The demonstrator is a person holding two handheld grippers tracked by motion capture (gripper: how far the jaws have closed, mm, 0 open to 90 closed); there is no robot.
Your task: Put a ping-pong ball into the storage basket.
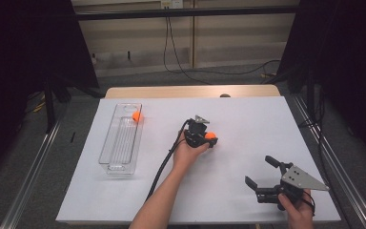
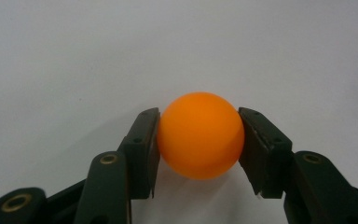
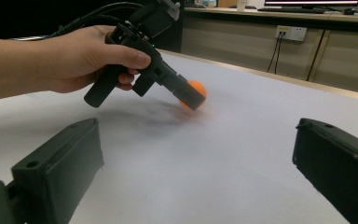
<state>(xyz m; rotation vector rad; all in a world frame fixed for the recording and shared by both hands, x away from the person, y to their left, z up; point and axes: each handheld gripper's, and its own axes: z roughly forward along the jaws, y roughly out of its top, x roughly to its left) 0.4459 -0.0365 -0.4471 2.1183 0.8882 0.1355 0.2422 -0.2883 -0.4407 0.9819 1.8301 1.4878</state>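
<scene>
Between my left jaws, mid-table on the white sheet (image 1: pixel 248 119): item 1, orange ball (image 2: pixel 200 135). Smooth, round, hollow-looking; prob. v. light and stiff-shelled, slick, quick to roll or pop out if pinched off-centre. Best hold: across widest part, pads square on opposite sides. That is where the pads (image 2: pixel 144 140) sit now, one each side, touching. Whether ball rests on sheet or is just off it: can't tell; right gripper view suggests at or near the surface.

Item 2, left gripper (image 1: pixel 210 139): jaws closed onto ball, no gap either side, nothing else held. Tilted down toward the sheet.

Item 3, right gripper (image 1: pixel 263 171): near front-right edge of sheet, well apart from ball. Jaws wide open, nothing between them, touching nothing.

Item 4, clear tray (image 1: pixel 110 143): long, narrow, left side of sheet, well apart from my left jaws. Holds item 5, second orange ball (image 1: pixel 136 116), at far end.

Judgement: likely job is ball into tray; grip looks centred. Risk: squeeze too light and ball slips out during lift.
</scene>
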